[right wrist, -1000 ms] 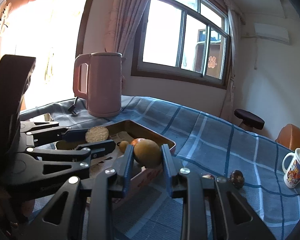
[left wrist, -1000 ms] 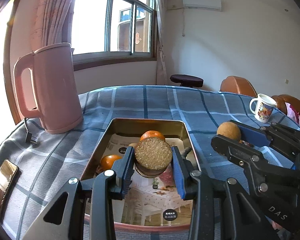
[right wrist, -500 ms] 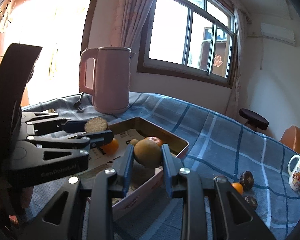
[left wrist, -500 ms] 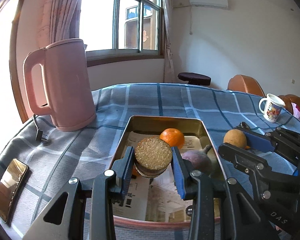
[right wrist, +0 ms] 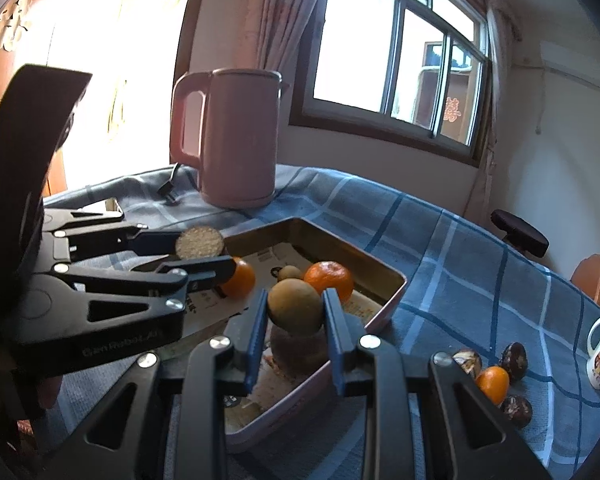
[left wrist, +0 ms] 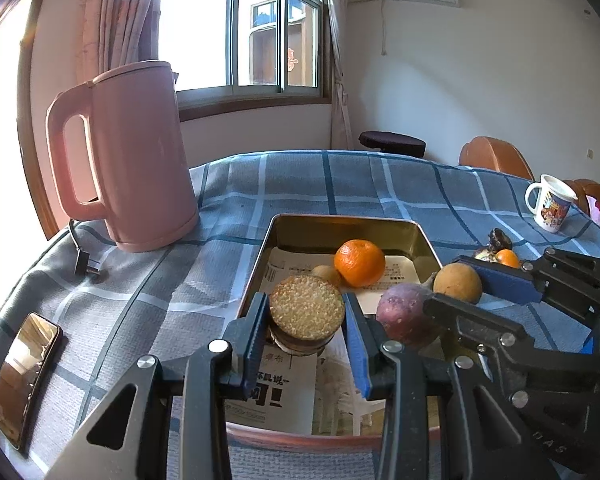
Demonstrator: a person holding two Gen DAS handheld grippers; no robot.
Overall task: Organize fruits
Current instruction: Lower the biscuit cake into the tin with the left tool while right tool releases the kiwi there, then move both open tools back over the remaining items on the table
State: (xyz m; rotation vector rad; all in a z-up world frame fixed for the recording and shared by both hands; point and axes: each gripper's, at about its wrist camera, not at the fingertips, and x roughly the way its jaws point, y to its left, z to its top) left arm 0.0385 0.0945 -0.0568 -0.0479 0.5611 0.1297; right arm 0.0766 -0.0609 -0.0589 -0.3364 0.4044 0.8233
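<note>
**Both fruits hung over the tray**

The left gripper (left wrist: 306, 320) pinched a cut fruit (left wrist: 307, 307) at frame centre; the right gripper (right wrist: 296, 312) squeezed a brown fruit (right wrist: 295, 306); the tray (right wrist: 384, 276) lay directly beneath both, so release probably needed only lowering.

"DAS" on right tongs (left wrist: 456, 288)

You are in a bright room with white walls (left wrist: 480, 80), a big sunny window (left wrist: 236, 28), pink curtains (left wrist: 116, 20) and a dark stool (left wrist: 392, 144).
</note>
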